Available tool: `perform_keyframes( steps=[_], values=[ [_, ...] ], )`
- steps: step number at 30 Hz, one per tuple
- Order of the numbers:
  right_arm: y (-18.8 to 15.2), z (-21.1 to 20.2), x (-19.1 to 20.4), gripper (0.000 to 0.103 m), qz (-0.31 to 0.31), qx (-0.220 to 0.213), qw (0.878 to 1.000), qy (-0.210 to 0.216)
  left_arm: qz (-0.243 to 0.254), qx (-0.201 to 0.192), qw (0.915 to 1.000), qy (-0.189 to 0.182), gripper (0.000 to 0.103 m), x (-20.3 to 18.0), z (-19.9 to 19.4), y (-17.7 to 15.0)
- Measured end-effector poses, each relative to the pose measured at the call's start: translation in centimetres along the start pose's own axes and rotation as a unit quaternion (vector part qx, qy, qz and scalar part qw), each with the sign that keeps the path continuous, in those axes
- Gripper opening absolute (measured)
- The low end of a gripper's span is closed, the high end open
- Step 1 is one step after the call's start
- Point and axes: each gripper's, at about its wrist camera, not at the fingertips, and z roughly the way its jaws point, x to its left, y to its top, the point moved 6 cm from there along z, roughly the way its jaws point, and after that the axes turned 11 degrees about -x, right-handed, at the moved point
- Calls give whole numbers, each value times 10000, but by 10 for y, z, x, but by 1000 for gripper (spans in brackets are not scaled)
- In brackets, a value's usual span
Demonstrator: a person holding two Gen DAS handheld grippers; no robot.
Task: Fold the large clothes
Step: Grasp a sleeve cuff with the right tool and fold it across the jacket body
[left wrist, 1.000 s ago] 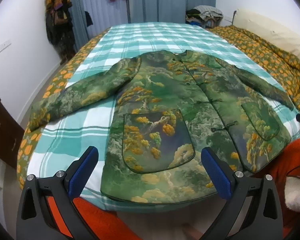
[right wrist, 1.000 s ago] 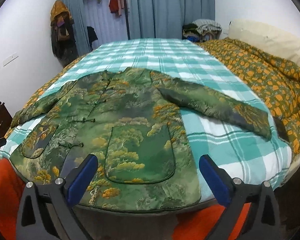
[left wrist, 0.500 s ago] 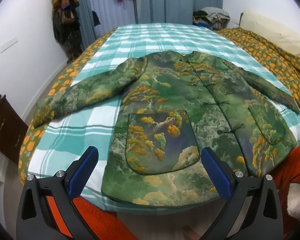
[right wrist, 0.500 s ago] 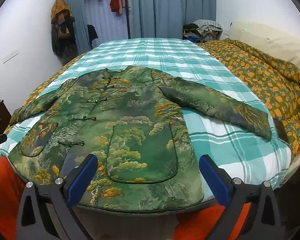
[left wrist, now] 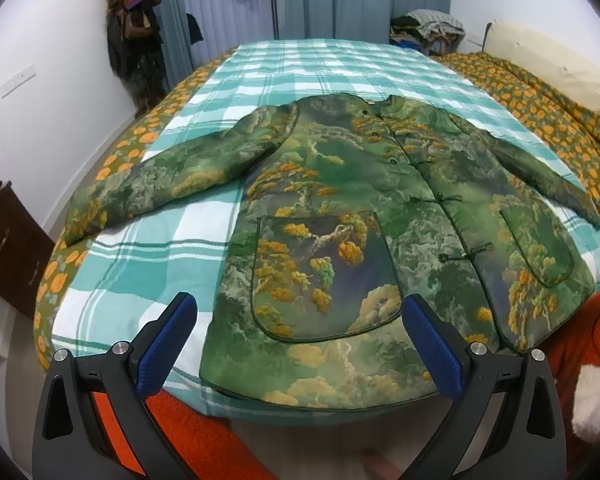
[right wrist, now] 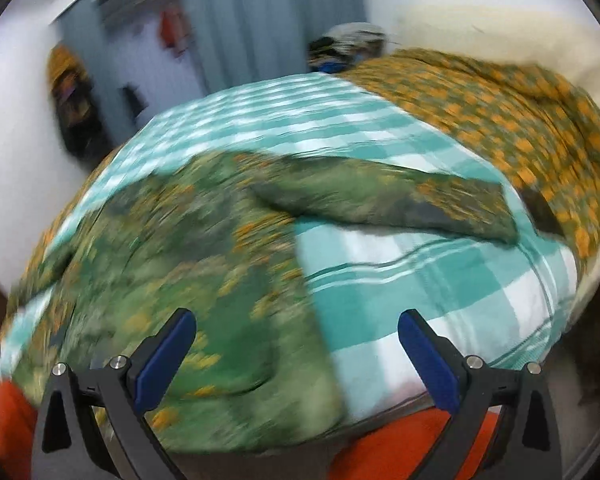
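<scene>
Jacket flat on the bed, both of your grippers spread wide and empty.

The padded jacket [left wrist: 340, 216] lies face up on the checked blanket [left wrist: 148, 276], hem at the near edge, both sleeves out sideways. Your left gripper [left wrist: 298, 336] hovers above the hem, gaping, holding nothing; your right gripper [right wrist: 296, 354] is equally wide and empty, its view smeared. Judged from here: grab while that blur lasts and you may pinch blanket with the right sleeve [right wrist: 400, 200]; thick quilting may slip from 2 narrow pads [left wrist: 432, 344].
</scene>
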Motion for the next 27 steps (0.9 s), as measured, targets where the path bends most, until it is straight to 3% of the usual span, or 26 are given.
perform_keyframes(
  steps=[6, 14, 17, 19, 20, 21, 24, 27],
  values=[
    [22, 58, -114, 102, 1665, 129, 9849, -456, 13, 74, 10000, 36, 102, -2, 4, -2],
    [25, 128, -220, 85, 3437, 51, 9337, -1004, 113, 106, 9997, 210, 102, 0, 4, -1],
    [20, 142, -244, 69, 4136, -147, 9044, -1042, 63, 160, 9995, 267, 102, 4, 6, -3],
    [21, 144, -247, 39, 4265, -261, 8973, -1108, 21, 195, 9994, 287, 102, 6, 7, -4],
    [26, 143, -246, 17, 4188, -307, 9004, -1134, 16, 201, 9994, 291, 102, 7, 6, -4],
    [32, 139, -241, 14, 4027, -412, 9072, -1149, 23, 199, 9994, 289, 102, 6, 6, -4],
    [65, 119, -207, 8, 2998, -758, 9442, -1137, 50, 206, 9994, 286, 102, 5, 8, -5],
    [98, 91, -140, 8, 1867, -1043, 9743, -704, 17, 259, 9994, 216, 102, 1, 11, -7]
  ],
)
